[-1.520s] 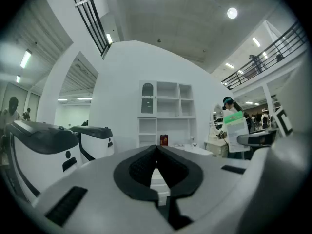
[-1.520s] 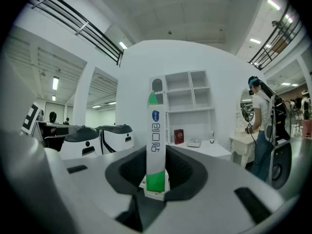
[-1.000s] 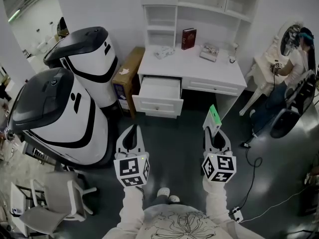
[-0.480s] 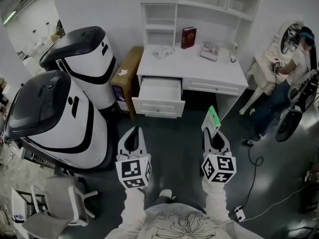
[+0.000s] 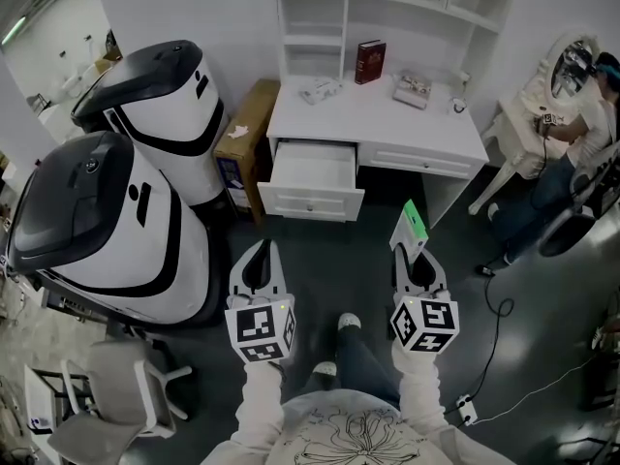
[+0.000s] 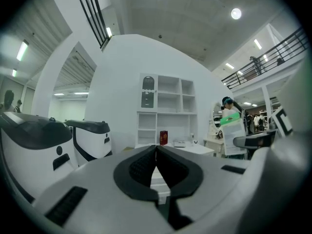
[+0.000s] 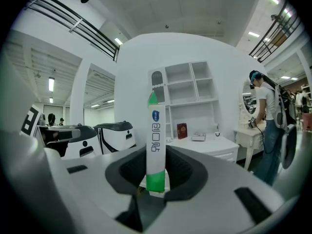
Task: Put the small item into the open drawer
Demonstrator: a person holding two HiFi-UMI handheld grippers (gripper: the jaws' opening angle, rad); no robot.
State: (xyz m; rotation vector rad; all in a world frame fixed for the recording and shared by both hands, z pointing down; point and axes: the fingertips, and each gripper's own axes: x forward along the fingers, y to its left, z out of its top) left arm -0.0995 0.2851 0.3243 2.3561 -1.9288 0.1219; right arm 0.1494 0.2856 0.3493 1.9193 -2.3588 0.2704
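Since a second ago you have stepped forward: your leg and shoe (image 5: 349,324) now show between the two grippers, and the desk (image 5: 426,129) sits a little further right in the head view, while both grippers keep much the same place in front of you. The small packet (image 5: 415,226), white with a green end, stands upright in your right gripper (image 5: 411,256), well short of the open drawer (image 5: 312,174), over the dark floor. In the right gripper view the packet (image 7: 156,140) rises straight up out of the right gripper (image 7: 156,177), whose jaws are clamped on its green lower end. Your left gripper (image 5: 260,256) is level with the right one and carries nothing; in the left gripper view its jaws are closed tip to tip (image 6: 156,149). The drawer is pulled out of the left side of the white desk and looks empty from above. On the desktop a red book (image 5: 369,62) stands against the shelving. A cardboard box (image 5: 242,136) leans beside the desk, next to two large white-and-black machines (image 5: 116,211). A person (image 5: 572,153) stands at the far right by a dressing table
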